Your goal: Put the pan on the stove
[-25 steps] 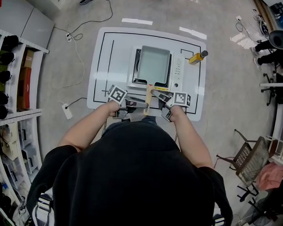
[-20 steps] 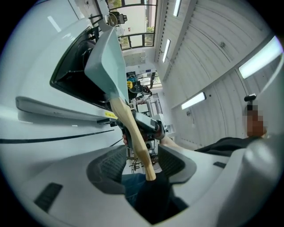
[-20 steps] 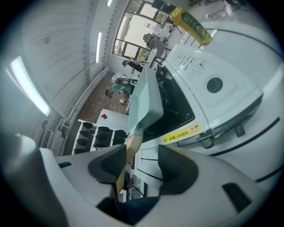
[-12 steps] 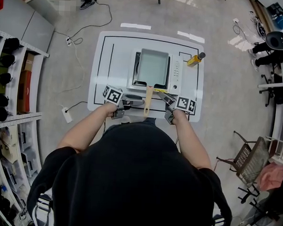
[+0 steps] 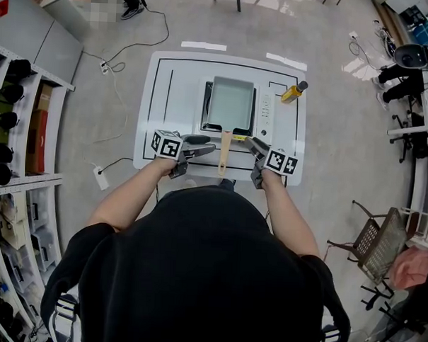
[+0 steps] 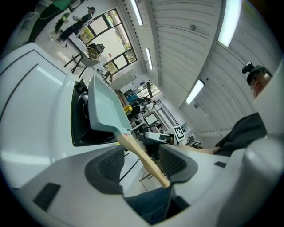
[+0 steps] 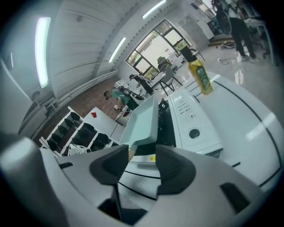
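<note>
Pan [image 5: 231, 104] sits square on the stove [image 5: 268, 109], its wooden handle [image 5: 223, 151] pointing back at you over the table [image 5: 171, 94]; placement looks complete. Your left gripper [image 5: 204, 146], just left of the handle, has just opened its fingers wide, pads clear of the wood. Your right gripper [image 5: 252, 143], just right of it, has been narrowing its fingers on nothing, since the pan needs no support.

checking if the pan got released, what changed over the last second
Both claws drew sideways away from the wooden handle: the left claw leftward, jaws just opening; the right claw rightward, jaws just closing partway on nothing. Neither grips it. The pan, stove and oil bottle stayed put.
</note>
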Tool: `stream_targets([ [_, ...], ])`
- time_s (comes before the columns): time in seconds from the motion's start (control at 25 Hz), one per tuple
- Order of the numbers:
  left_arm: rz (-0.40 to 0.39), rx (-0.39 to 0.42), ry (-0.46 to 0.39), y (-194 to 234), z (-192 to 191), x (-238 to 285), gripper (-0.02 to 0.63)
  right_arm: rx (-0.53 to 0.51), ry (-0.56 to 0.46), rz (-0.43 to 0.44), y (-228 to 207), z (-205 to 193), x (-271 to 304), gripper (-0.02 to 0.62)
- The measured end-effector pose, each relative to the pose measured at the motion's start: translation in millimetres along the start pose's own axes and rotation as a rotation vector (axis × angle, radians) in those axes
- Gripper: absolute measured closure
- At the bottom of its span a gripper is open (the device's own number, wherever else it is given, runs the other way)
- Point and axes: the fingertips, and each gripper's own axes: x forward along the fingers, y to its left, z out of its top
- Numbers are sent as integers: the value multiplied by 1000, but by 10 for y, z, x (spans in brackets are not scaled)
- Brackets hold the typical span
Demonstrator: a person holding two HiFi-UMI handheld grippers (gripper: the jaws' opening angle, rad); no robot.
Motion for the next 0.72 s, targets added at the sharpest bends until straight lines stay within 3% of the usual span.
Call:
stream_targets([
  [0.28,116,51,-77,89,166,-176,360,-112,-73,-78,18,155,-116,399],
  [0.52,274,209,-177,130,383,-408,360,-187,-145,-144,-6,287,-231,400],
  [0.72,327,274,-201,116,448,-511,362,-223,-182,-167,19,339,-304,400],
])
